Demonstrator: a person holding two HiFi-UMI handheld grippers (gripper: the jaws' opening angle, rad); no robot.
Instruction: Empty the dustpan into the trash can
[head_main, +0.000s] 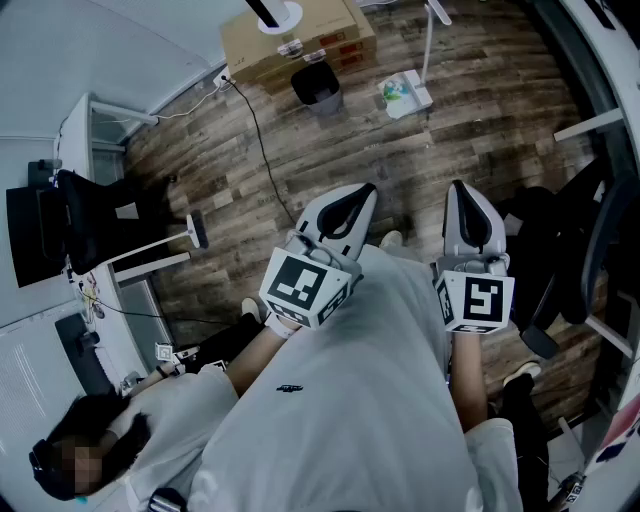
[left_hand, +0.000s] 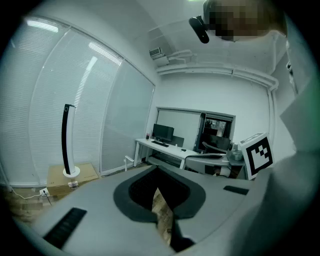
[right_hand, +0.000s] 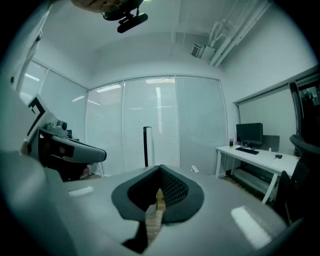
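In the head view a small black trash can (head_main: 317, 86) stands on the wood floor at the far side, against a cardboard box (head_main: 297, 40). To its right a white long-handled dustpan (head_main: 406, 95) rests on the floor with coloured scraps in it. Both grippers are held close to my body, well short of these. My left gripper (head_main: 364, 191) is shut and empty. So is my right gripper (head_main: 457, 186). In the left gripper view the left gripper (left_hand: 162, 212) shows closed jaws with nothing between them. The right gripper (right_hand: 154, 206) looks the same in its own view.
A white-handled tool with a dark head (head_main: 195, 230) lies at the left beside a desk and a black chair (head_main: 95, 215). Another person sits at the lower left (head_main: 110, 440). More chairs (head_main: 565, 255) stand at the right. A cable (head_main: 262, 150) runs across the floor.
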